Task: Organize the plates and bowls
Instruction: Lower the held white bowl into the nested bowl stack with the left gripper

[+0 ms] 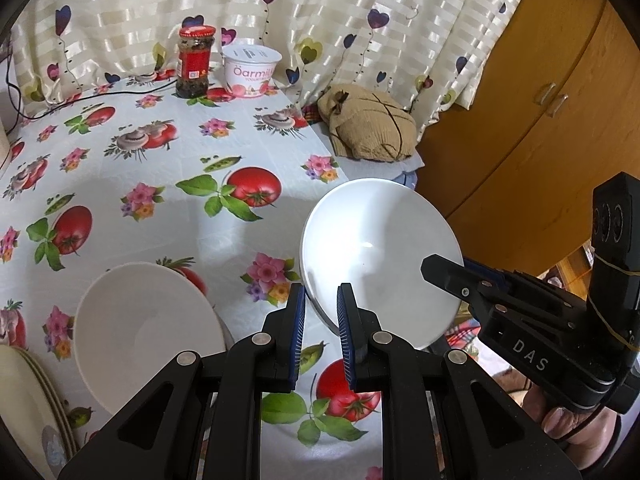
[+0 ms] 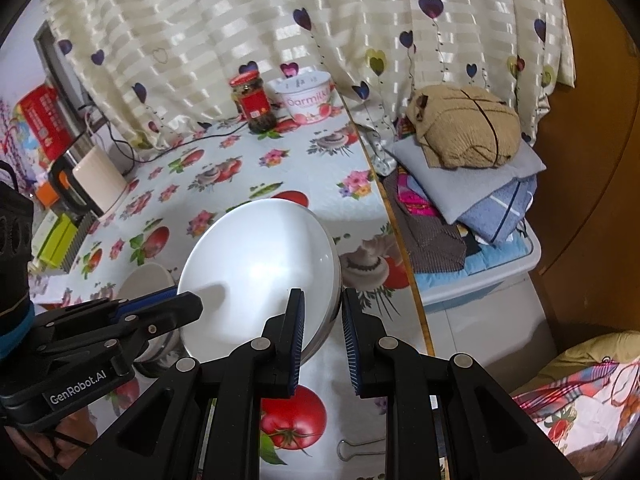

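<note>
White glazed bowl (image 1: 380, 256) tilted above the table (image 1: 160, 184) edge, both tools pinching its rim: left tool (image 1: 322, 332) near side, right tool (image 2: 323, 340) opposite; looks stiff, slick, breakable, so grip stays on the rim; second bowl (image 1: 144, 328) empty beside stacked plates (image 1: 28, 400); jar (image 1: 196, 62) dark-filled; tub (image 1: 252, 70) sealed.

Home room: heart-print curtain (image 1: 320, 20), veg-print tablecloth (image 1: 180, 152), folded laundry (image 2: 472, 184).

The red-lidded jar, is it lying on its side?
No, the red-lidded jar stands upright on the tablecloth beside the yogurt tub.
</note>
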The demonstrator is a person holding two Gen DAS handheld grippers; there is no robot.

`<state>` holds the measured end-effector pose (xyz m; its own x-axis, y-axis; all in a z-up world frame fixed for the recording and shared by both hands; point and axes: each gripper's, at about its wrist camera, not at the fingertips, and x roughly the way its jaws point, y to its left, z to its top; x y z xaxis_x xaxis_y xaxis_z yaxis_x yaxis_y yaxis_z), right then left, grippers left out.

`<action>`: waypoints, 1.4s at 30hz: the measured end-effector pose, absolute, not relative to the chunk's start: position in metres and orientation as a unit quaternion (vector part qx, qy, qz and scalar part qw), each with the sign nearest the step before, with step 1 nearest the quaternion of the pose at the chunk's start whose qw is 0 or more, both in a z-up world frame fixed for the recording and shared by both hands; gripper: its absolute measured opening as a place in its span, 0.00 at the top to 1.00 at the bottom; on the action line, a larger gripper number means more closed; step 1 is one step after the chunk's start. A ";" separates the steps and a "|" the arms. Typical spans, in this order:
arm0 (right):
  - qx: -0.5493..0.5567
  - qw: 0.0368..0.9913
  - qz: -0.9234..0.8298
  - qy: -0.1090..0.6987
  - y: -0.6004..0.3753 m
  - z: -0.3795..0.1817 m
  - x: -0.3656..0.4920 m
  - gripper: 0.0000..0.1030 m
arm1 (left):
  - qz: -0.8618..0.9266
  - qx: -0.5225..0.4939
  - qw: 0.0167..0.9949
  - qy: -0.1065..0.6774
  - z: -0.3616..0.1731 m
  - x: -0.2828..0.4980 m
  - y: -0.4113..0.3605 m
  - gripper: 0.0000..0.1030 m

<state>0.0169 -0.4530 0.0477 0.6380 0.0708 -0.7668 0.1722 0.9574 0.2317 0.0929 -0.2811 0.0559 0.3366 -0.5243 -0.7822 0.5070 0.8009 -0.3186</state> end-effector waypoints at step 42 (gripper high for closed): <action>0.095 0.904 0.059 0.412 -0.359 0.078 0.042 0.82 | -0.226 -0.063 0.856 0.462 0.076 0.086 -0.175 0.83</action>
<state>0.0421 -0.3594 0.0775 0.6532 0.1856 -0.7341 -0.0286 0.9748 0.2211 0.0859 -0.1750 0.0760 0.4718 -0.4445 -0.7615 0.3279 0.8901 -0.3164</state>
